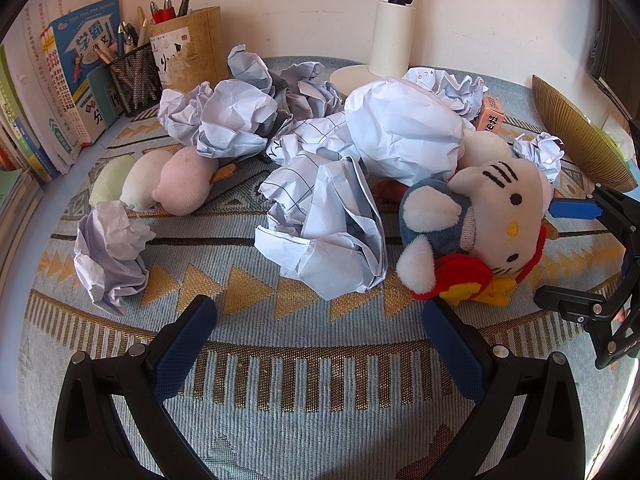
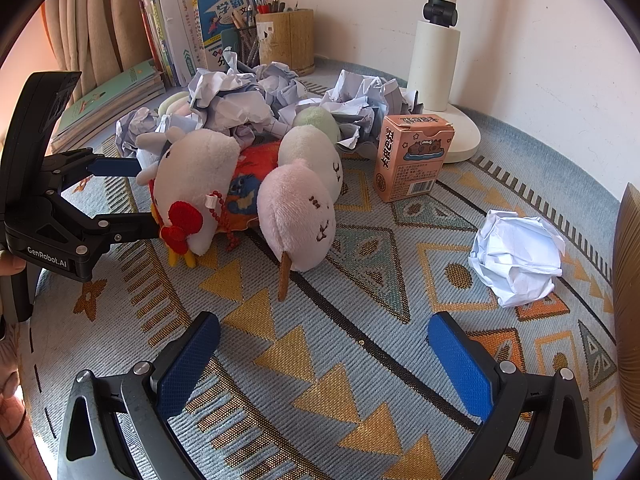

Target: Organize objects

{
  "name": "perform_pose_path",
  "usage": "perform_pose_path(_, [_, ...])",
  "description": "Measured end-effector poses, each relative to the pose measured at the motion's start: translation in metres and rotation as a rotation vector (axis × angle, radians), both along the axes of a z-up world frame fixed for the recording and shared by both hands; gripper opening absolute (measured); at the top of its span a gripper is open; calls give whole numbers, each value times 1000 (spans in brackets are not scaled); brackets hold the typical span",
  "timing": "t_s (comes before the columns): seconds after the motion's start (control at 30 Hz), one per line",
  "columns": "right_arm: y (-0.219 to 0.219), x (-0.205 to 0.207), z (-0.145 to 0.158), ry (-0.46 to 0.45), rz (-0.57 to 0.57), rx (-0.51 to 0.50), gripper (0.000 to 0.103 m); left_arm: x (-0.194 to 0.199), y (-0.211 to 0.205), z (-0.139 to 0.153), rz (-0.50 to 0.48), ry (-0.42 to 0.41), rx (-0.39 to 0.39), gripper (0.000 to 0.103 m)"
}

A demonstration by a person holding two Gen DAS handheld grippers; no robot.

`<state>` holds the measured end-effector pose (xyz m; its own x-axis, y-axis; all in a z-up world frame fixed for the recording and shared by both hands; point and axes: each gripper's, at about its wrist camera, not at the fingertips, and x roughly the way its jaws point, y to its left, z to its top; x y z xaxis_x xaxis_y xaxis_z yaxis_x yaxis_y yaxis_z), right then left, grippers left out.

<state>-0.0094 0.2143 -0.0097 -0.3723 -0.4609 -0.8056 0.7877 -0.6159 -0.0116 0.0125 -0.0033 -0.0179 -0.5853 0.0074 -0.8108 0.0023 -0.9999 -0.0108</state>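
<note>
Blue-padded fingers of the left gripper (image 1: 320,344) stand wide apart just above the woven patterned mat (image 1: 312,412), holding nothing; the right gripper (image 2: 324,360) is likewise spread open and empty over the same mat, its own blue pads framing bare triangles of the weave. Beyond them, going down in size: a white lamp (image 2: 436,64) rises from its round base at the back by the wall, with books (image 1: 68,80) leaning at the far left beside a cork pen holder (image 1: 192,44) and a black mesh pen cup (image 1: 134,76). A heap of crumpled paper (image 1: 400,132) fills the middle of the mat — one ball (image 1: 328,228) lies just ahead of the left gripper, another (image 1: 112,256) to its left, and a single ball (image 2: 518,256) sits apart on the right. A white cat plush (image 1: 480,224) with a red bow lies on its side against the heap, beside a three-ball dumpling plush (image 2: 308,192) on a stick. An orange card box (image 2: 412,156) stands upright near the lamp base.
</note>
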Motion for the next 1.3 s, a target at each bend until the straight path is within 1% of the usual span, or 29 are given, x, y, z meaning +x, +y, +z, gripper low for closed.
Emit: perform_pose_path(1.3, [0, 0, 0, 0, 0, 0, 103, 9, -2, -13, -1, 2, -1, 103])
